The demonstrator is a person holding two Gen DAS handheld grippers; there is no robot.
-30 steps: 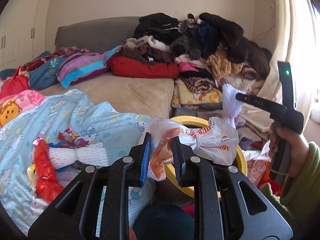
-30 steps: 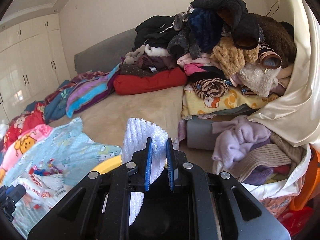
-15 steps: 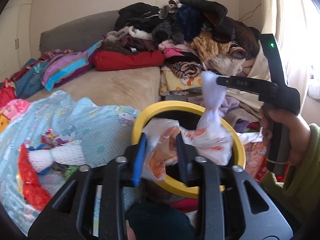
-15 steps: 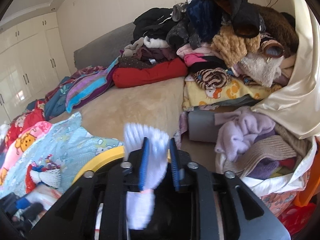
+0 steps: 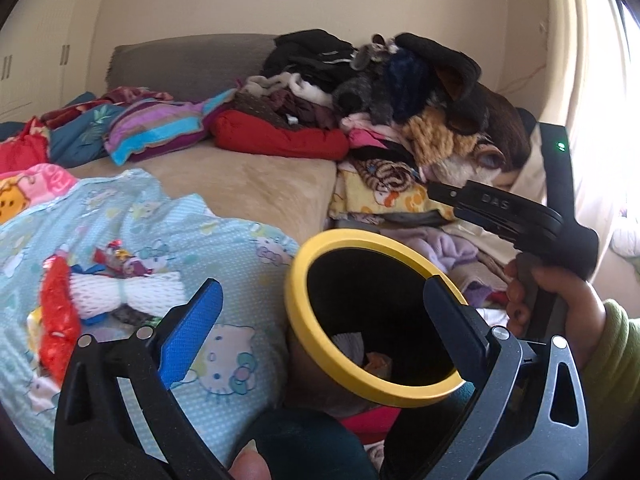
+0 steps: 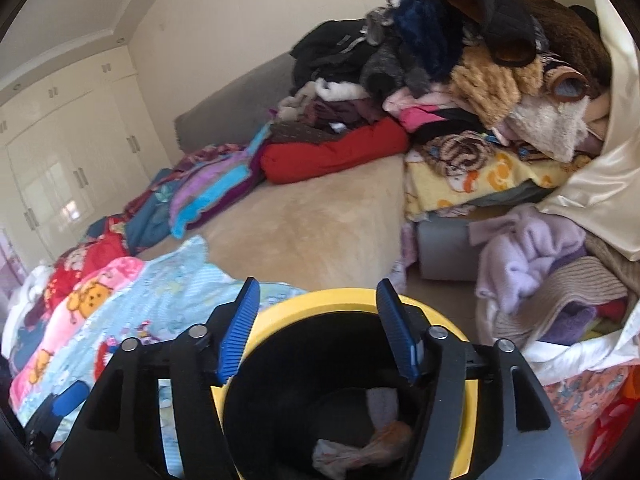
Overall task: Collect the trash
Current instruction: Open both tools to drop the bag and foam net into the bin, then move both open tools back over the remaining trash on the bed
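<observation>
Since both grippers hang over yellow-rimmed bin (image 6: 460,322), left gripper (image 5: 320,304) and right gripper (image 6: 318,300) fingers spread apart, empty; bagged trash (image 6: 360,450) lies at bin bottom. More wrappers (image 5: 60,312) wait on bed blanket (image 5: 224,240).

Black trash bin with yellow rim (image 5: 404,391); light-blue dotted cartoon-cat blanket (image 5: 224,248); red roll pillow (image 5: 280,136); blue-padded left gripper (image 5: 320,312).

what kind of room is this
Most likely a lived-in bedroom: a bed with a grey headboard, a big pile of clothes heaped on it, and built-in wardrobes along the wall.
</observation>
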